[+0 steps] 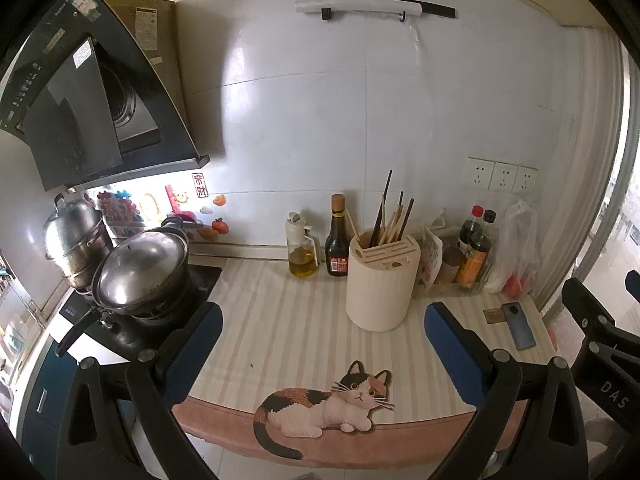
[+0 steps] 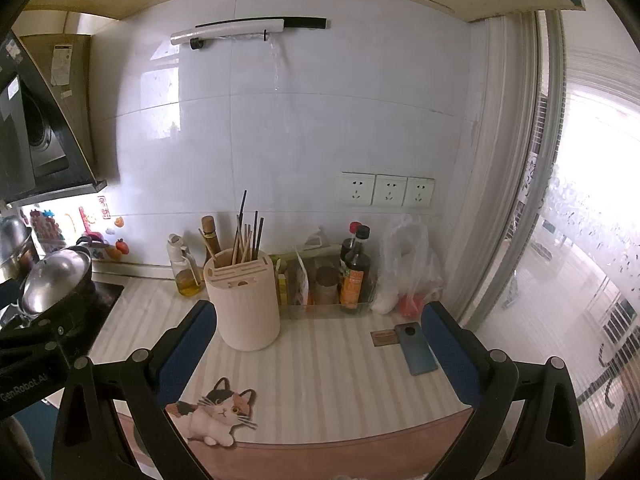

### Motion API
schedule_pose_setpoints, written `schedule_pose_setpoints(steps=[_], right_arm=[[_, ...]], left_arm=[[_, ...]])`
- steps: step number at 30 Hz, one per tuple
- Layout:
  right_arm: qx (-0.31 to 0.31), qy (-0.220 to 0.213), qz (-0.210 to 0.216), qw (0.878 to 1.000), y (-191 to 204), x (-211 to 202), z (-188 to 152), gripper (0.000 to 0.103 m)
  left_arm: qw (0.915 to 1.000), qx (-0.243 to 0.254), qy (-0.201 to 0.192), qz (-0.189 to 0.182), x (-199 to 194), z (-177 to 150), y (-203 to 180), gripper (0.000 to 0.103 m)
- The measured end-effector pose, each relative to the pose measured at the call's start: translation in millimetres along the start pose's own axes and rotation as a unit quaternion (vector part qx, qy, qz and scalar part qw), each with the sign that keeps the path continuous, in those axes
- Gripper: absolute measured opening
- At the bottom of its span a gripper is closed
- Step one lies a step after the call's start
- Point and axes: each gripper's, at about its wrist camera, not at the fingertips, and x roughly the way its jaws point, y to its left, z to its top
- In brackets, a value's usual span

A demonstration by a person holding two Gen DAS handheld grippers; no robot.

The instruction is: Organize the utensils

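A cream utensil holder (image 1: 380, 282) (image 2: 244, 300) stands upright on the striped mat, with several dark and wooden chopsticks (image 1: 390, 216) (image 2: 248, 236) sticking out of its top. My left gripper (image 1: 322, 316) hangs open in front of the holder, nothing between its blue pads. Just as empty, my right gripper (image 2: 318, 316) is open, with the holder beside its left finger (image 2: 188, 344). The right gripper's black frame (image 1: 600, 332) shows at the right edge of the left wrist view. The left gripper's frame (image 2: 36, 344) shows at the left edge of the right wrist view.
The striped mat (image 1: 280, 320) (image 2: 320, 368) has a cat picture at its front edge. An oil bottle (image 1: 301, 252), a dark sauce bottle (image 1: 337, 240), more bottles (image 2: 354, 272) and a plastic bag (image 2: 408, 268) line the tiled wall. A phone (image 2: 416, 348) lies right; pots (image 1: 140, 272) sit left on the stove.
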Motion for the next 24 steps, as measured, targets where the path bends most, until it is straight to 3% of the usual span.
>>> schedule_pose_setpoints(steps=[24], right_arm=[[0.002,0.0,0.007,1.0,6.4,-3.2,6.6,0.103]], left_arm=[[1.0,-0.001,-0.001,0.001,-0.8,-0.8,1.6,0.103]])
